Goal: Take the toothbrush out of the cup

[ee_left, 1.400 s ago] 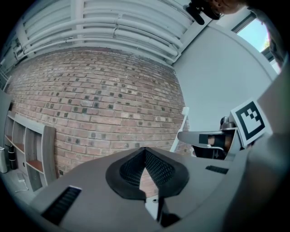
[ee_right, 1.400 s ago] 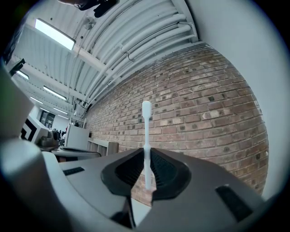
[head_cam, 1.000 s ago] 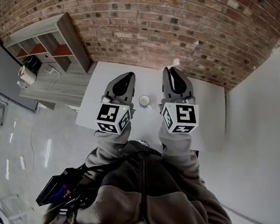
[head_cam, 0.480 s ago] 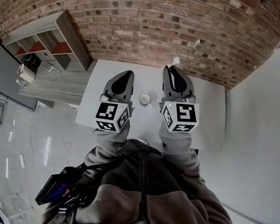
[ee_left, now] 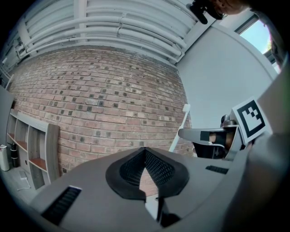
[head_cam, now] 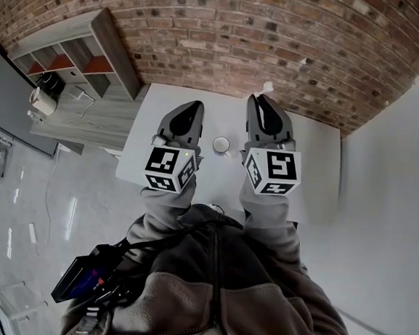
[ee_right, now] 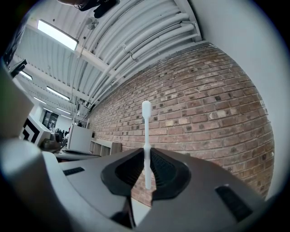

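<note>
My right gripper (ee_right: pixel 147 170) is shut on a white toothbrush (ee_right: pixel 146 136), which stands upright between the jaws with its head (ee_right: pixel 146 108) above them. In the head view that gripper (head_cam: pixel 262 111) is held over the white table (head_cam: pixel 312 157), with the brush head (head_cam: pixel 267 87) poking out past its tip. A small white cup (head_cam: pixel 220 144) stands on the table between the two grippers. My left gripper (head_cam: pixel 191 113) hovers left of the cup, and its jaws (ee_left: pixel 145 156) are shut on nothing. The left gripper view shows the toothbrush (ee_left: pixel 180 129) and the right gripper (ee_left: pixel 213 136) alongside.
A red brick wall (head_cam: pixel 228 33) runs behind the table. A wooden shelf unit (head_cam: pixel 73 64) stands at the left, with a grey floor (head_cam: pixel 38 206) below it. A white wall (head_cam: pixel 398 180) closes the right side.
Both grippers have stayed about level beside the cup. The view has shifted slightly; the toothbrush is still held in the right gripper.
</note>
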Motion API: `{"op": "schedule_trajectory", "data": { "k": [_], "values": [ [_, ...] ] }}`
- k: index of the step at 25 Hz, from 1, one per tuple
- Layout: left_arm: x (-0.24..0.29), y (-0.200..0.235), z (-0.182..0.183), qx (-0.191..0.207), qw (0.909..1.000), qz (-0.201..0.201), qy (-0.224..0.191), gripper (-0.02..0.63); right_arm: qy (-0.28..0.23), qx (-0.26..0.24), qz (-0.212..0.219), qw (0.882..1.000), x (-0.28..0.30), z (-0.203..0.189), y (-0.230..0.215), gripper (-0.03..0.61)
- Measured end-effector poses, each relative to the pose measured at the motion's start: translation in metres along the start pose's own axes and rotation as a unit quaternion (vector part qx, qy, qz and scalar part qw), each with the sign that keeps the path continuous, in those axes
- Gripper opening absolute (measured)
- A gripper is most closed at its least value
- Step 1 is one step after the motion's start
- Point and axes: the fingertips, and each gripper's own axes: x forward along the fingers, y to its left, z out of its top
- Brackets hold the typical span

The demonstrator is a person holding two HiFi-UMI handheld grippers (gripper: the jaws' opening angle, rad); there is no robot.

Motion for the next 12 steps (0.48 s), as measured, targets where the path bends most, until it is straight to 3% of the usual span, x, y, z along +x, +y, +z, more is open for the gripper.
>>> {"op": "schedule_trajectory", "data": {
  "k": [12],
  "values": [
    [-0.006,0.011,-0.009,-0.006,0.9999,0.012,0.007,0.003,0.005,0.002,0.006,1.000,0.004,-0.005,0.010,0.046]
  ]
}}
